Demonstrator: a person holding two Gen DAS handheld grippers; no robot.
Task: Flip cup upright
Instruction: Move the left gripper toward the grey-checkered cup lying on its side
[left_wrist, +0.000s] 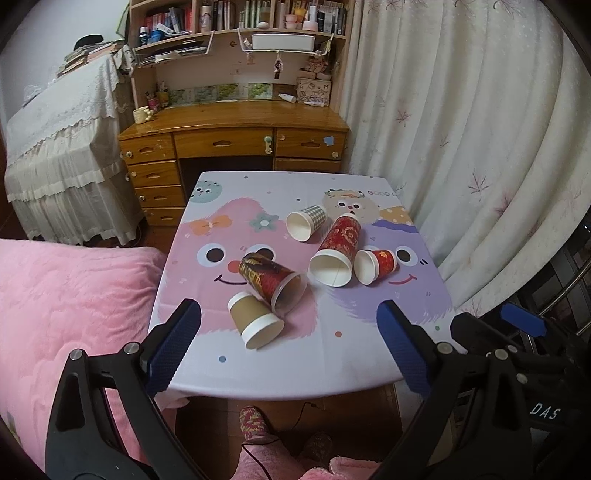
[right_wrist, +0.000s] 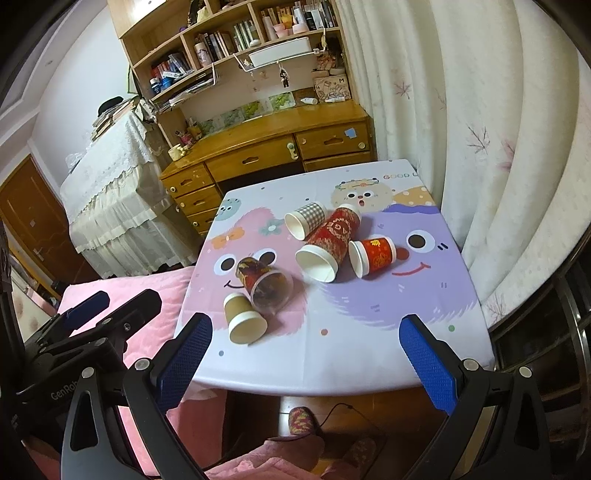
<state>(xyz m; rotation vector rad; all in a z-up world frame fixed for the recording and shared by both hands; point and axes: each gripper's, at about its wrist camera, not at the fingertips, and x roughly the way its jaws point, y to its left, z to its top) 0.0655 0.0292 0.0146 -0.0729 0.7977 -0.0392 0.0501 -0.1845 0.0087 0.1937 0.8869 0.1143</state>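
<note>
Several paper cups lie on their sides on the cartoon tablecloth (left_wrist: 332, 362). A brown cup (left_wrist: 255, 325) (right_wrist: 243, 323) lies nearest, touching a clear red-patterned cup (left_wrist: 273, 282) (right_wrist: 266, 282). Further right lie a tall red cup (left_wrist: 336, 247) (right_wrist: 328, 240), a small red cup (left_wrist: 375, 264) (right_wrist: 373, 254) and a checked cup (left_wrist: 306, 221) (right_wrist: 304, 219). My left gripper (left_wrist: 288, 332) is open and empty, held above the table's near edge. My right gripper (right_wrist: 306, 347) is open and empty, also at the near edge, beside the left one.
A pink blanket (left_wrist: 66, 306) lies left of the table. A curtain (left_wrist: 480, 129) hangs at the right. A wooden desk with drawers (left_wrist: 232, 140) and shelves stands behind the table. A person's slippered feet (left_wrist: 255, 424) show below the table edge.
</note>
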